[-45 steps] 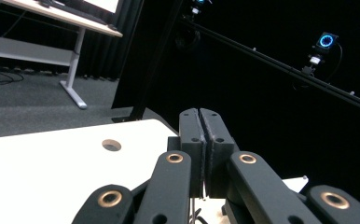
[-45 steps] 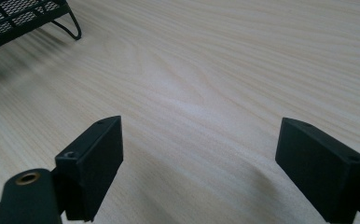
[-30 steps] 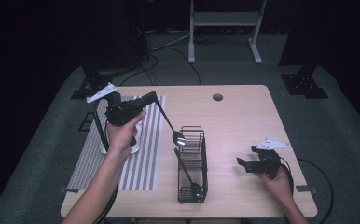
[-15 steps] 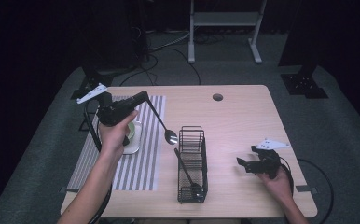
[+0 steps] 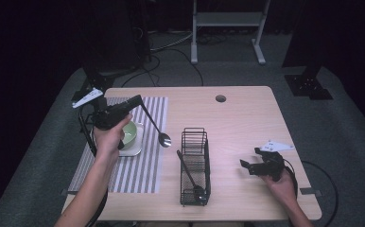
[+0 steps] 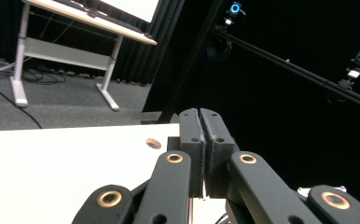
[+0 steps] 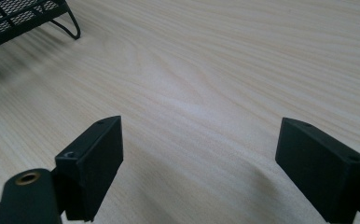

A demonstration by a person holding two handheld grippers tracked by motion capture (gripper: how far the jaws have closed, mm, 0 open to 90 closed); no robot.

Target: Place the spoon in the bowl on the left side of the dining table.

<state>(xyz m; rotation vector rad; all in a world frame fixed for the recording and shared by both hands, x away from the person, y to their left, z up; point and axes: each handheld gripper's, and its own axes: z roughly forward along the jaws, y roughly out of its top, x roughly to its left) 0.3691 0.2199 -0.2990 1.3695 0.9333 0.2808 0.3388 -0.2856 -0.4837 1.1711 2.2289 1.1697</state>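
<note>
spoon (image 5: pixel 155 126) in clenched left tool (image 5: pixel 135 101), now farther left over striped mat (image 5: pixel 145 165); right tool (image 5: pixel 245 163) released

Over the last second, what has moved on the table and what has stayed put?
The left gripper, shut on the spoon, carried it left from the wire basket toward the bowl. The right gripper stayed open and resting; the utensil in the basket did not move.

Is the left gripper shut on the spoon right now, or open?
Shut on it. In the left gripper view the left gripper has its jaws pressed together; the high view shows the spoon hanging from it above the striped mat.
</note>
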